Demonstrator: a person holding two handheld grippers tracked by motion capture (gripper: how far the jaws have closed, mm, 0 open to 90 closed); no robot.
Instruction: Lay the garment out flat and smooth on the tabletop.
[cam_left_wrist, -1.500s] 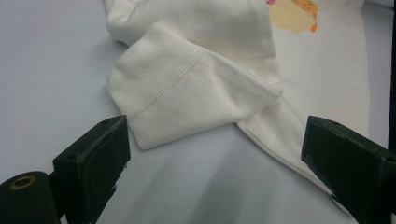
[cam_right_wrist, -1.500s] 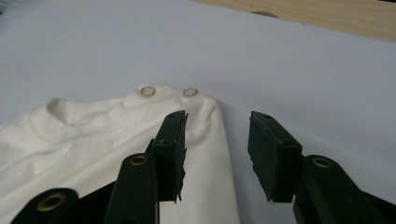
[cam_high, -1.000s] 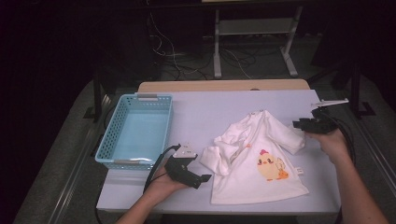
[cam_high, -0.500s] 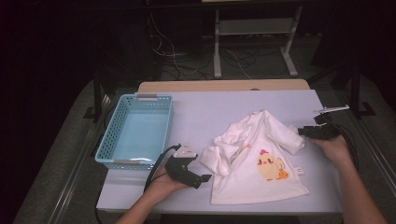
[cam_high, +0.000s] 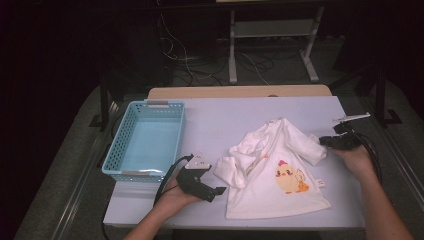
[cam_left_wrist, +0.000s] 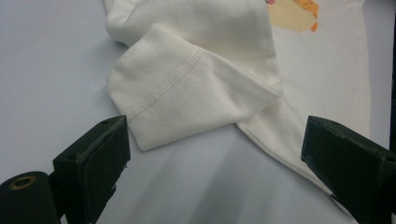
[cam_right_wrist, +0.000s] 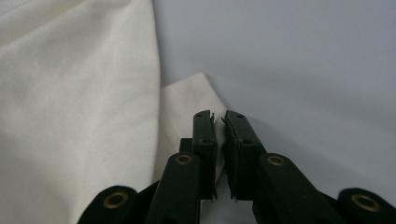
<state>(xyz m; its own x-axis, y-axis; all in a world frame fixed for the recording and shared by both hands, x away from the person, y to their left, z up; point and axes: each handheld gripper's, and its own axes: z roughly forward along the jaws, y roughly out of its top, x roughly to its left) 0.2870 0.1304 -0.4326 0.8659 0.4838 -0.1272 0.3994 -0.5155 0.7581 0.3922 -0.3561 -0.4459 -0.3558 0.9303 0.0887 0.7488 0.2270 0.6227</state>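
A white child's shirt (cam_high: 280, 175) with a yellow chick print lies flat on the pale table (cam_high: 225, 120). My right gripper (cam_high: 325, 141) sits at the end of the shirt's right sleeve (cam_high: 311, 148). In the right gripper view its jaws (cam_right_wrist: 218, 116) have just been closing and now pinch the sleeve's edge (cam_right_wrist: 187, 98) between them. My left gripper (cam_high: 216, 184) rests on the table near the front edge, just left of the shirt. It stands open (cam_left_wrist: 215, 154), with the folded-over left sleeve cuff (cam_left_wrist: 187, 88) lying just ahead of its jaws, untouched.
A light blue plastic basket (cam_high: 120, 145) stands on the left part of the table. A wooden board (cam_high: 240, 92) lines the table's far edge. Beyond it the dark floor holds cables and a metal stand (cam_high: 272, 30).
My right gripper has come down a little onto the right sleeve's end and its jaws have closed on the cloth. The left gripper and the shirt's body have kept still.
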